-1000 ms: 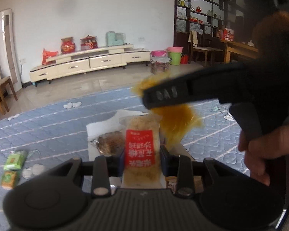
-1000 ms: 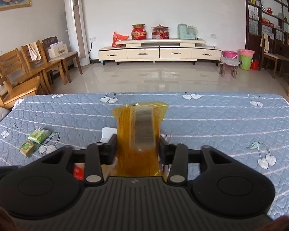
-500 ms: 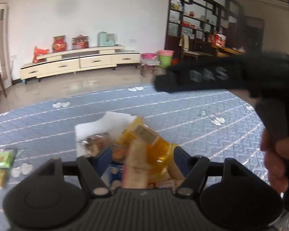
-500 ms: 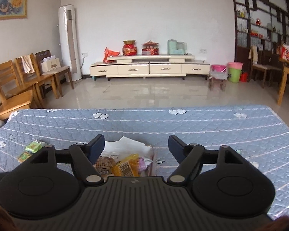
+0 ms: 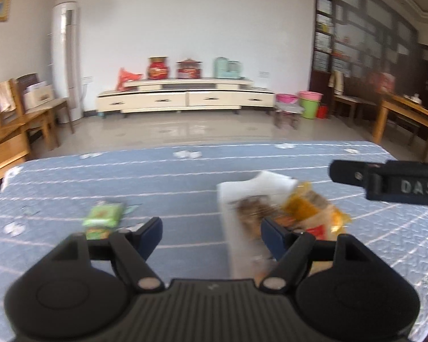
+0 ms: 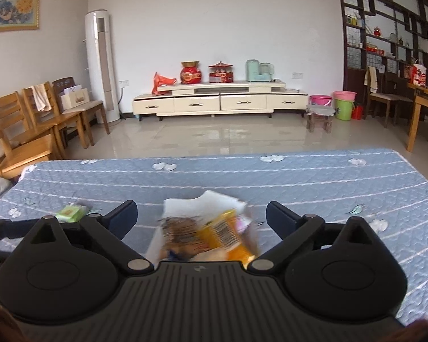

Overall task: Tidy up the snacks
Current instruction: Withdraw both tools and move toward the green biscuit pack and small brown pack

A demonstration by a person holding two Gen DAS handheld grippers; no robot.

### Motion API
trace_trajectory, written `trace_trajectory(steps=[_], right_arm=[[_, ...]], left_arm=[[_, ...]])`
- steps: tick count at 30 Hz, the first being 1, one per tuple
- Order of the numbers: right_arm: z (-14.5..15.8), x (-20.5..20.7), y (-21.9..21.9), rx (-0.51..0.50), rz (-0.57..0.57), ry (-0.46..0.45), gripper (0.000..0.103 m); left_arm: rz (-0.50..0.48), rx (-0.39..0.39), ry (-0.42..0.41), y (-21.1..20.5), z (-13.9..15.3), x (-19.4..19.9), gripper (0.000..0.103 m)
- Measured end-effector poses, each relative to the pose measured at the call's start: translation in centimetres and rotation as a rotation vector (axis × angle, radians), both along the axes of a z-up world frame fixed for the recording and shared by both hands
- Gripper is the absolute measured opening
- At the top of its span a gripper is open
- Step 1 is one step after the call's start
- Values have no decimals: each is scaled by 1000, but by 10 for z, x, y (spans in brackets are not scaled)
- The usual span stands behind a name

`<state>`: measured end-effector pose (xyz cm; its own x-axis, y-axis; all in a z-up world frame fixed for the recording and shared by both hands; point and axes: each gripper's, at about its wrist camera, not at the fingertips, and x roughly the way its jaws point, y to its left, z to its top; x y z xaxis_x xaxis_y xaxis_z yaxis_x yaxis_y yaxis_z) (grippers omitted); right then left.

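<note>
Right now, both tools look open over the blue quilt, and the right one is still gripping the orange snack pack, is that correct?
Not quite. The right tool is open and holds nothing: its jaws have just been opening, and the orange pack lies loose in the white box, as the right wrist view shows. The left tool is open too, over the quilt.

A quilted blue bedcover (image 6: 299,182) is striped in white and dotted with little white heart shapes. A white paper box (image 6: 185,205) is packed with an orange-yellow snack packet (image 6: 228,236); a green snack packet (image 5: 102,213) is seen alongside.
</note>
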<state>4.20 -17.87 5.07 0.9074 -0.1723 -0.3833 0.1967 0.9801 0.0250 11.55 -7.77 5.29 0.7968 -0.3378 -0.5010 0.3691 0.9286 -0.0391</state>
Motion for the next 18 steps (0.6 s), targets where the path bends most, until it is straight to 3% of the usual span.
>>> trace_trajectory(steps=[9,18], right_arm=[[-13,20,38,20,84,33,103],[-24,51,61,15,155,82,103]], left_arm=[[115,3,10,52,-7,13,76],[165,24,5,85,-19,32,76]])
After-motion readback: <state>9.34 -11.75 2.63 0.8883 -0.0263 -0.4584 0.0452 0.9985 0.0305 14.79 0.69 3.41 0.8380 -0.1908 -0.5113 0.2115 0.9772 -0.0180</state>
